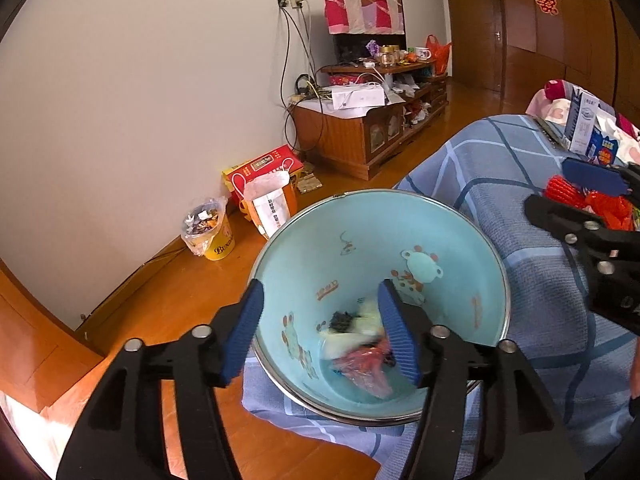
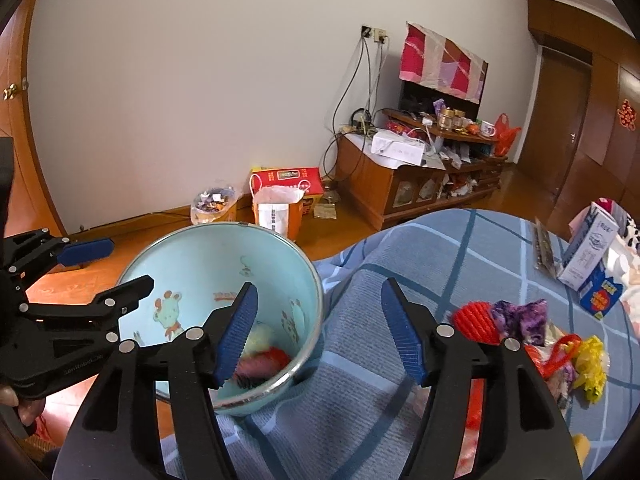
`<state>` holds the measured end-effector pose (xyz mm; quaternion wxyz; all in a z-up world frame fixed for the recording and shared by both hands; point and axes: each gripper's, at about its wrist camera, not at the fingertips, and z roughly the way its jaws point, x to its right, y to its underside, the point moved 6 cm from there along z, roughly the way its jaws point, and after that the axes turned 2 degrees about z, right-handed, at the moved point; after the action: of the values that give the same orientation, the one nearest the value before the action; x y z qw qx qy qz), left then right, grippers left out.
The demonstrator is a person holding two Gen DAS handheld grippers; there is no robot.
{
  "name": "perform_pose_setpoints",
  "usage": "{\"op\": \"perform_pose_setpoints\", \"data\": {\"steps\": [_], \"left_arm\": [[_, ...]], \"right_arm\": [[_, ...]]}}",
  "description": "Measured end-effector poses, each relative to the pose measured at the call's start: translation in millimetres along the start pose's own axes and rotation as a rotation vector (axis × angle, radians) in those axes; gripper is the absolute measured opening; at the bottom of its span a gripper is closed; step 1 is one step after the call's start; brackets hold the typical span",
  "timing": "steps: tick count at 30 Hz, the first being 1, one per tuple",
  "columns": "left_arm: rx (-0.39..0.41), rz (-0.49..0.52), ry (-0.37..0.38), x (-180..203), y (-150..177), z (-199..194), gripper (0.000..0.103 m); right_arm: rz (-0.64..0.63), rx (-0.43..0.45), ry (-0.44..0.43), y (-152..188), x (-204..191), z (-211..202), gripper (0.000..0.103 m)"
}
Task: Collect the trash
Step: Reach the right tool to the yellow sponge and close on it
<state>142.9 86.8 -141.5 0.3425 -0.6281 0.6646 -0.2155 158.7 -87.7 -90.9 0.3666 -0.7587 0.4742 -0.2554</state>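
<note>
both tools stand with jaws apart and nothing between the pads: left gripper (image 1: 322,328) over the blue bin (image 1: 472,240), right gripper (image 2: 320,332) at the bin's 3 o'clock rim. wrappers (image 1: 360,356) lie in its bottom; loose trash (image 2: 516,320) sits on the checked blanket (image 2: 420,248) at 3 o'clock.

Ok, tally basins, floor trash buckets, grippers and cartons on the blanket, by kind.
Basin: 1
Floor trash bucket: 1
Grippers: 2, left gripper and right gripper
Cartons on the blanket: 2, white carton, blue carton
Total: 6
</note>
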Motion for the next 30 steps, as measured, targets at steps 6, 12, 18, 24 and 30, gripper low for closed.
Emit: {"op": "perform_pose_setpoints", "data": {"steps": [6, 12, 18, 24, 30], "left_arm": [[-0.032, 0.046, 0.022, 25, 14, 6, 0.064], [-0.050, 0.109, 0.063, 60, 24, 4, 0.068], [-0.044, 0.170, 0.112, 98, 26, -4, 0.069], [-0.021, 0.204, 0.161, 137, 18, -14, 0.070], [-0.003, 0.205, 0.145, 155, 13, -11, 0.073]], "right_arm": [[0.032, 0.013, 0.066, 16, 30, -37, 0.068], [0.117, 0.020, 0.182, 56, 86, -95, 0.074], [0.238, -0.024, 0.338, 106, 157, -131, 0.077], [0.340, -0.079, 0.400, 146, 196, -135, 0.077], [0.363, -0.091, 0.421, 146, 203, -125, 0.077]]}}
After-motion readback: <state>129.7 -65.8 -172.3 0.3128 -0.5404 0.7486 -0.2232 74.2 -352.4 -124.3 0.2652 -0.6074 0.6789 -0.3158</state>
